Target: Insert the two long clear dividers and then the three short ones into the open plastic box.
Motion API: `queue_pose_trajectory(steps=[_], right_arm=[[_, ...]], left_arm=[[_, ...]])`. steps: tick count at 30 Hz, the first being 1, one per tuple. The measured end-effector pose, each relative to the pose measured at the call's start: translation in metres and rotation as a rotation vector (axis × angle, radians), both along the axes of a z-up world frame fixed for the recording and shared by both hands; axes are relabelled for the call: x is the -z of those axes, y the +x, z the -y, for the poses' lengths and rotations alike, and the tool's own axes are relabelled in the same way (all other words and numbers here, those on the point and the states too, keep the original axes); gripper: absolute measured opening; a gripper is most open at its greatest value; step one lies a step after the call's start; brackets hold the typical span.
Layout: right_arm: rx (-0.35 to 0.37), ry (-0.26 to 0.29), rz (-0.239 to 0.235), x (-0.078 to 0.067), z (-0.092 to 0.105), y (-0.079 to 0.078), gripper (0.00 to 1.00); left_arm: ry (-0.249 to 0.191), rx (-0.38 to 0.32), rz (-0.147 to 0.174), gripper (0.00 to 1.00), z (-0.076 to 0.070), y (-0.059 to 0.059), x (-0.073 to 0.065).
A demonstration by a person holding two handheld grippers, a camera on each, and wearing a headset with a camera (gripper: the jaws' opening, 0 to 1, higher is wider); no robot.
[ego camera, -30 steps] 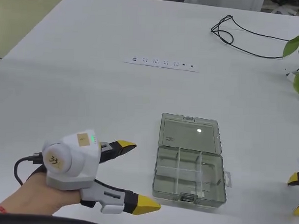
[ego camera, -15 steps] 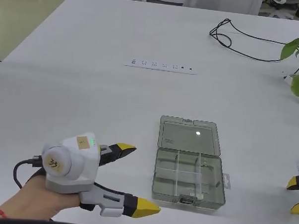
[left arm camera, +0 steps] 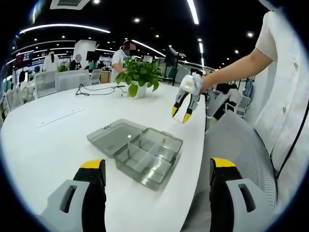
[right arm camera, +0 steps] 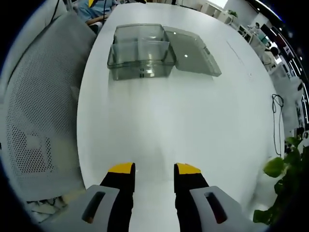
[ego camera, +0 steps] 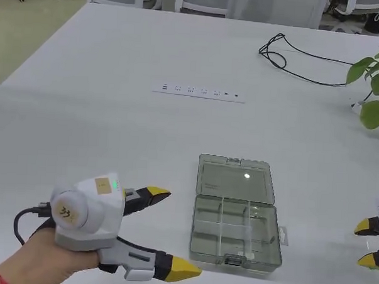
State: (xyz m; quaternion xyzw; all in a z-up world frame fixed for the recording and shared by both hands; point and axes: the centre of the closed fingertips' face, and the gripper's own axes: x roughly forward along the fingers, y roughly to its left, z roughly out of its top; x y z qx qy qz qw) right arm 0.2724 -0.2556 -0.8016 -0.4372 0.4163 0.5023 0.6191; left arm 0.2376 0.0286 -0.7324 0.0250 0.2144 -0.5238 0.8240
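The grey see-through plastic box (ego camera: 236, 229) lies near the table's front edge with its lid (ego camera: 235, 179) folded flat away from me. Clear dividers (ego camera: 222, 220) stand inside it and split it into compartments. My left gripper (ego camera: 173, 231) is to the left of the box, open wide and holding nothing. In the left gripper view the box (left arm camera: 145, 152) lies ahead of the left gripper (left arm camera: 157, 166), and the right gripper (left arm camera: 186, 101) hangs beyond it. My right gripper (ego camera: 365, 244) is at the right edge, open and holding nothing. In its own view the right gripper (right arm camera: 153, 169) points across bare table at the box (right arm camera: 140, 53).
A white power strip (ego camera: 200, 92) lies mid-table, and a black cable (ego camera: 294, 58) loops at the back right. A green plant (ego camera: 374, 87) stands at the right edge. A mesh chair (right arm camera: 34, 96) is beside the table's near edge. People sit far off in the room.
The head camera has tilted, so the box and power strip sit lower in the picture. Both grippers stay open in about the same places, apart from the box.
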Motion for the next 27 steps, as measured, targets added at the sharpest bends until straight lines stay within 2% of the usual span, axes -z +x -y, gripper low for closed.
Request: queue_pose_trajectory(steps=[8,14,19,27], right_arm=[[-0.018,0.078,0.056,-0.034,-0.04,0.0,0.33],[-0.028,0.125,0.088,-0.051,-0.062,0.003,0.33],[-0.038,0.167,0.122,-0.071,-0.087,0.001,0.33],[-0.054,0.215,0.163,-0.089,-0.116,-0.003,0.33]], left_arm=[[-0.011,0.008,0.007,0.9,0.008,0.004,-0.007],[-0.029,0.0,0.008,0.89,0.011,0.007,-0.012],[-0.065,-0.027,-0.008,0.86,0.014,0.012,-0.017],[-0.112,-0.045,-0.045,0.81,0.026,0.016,-0.026]])
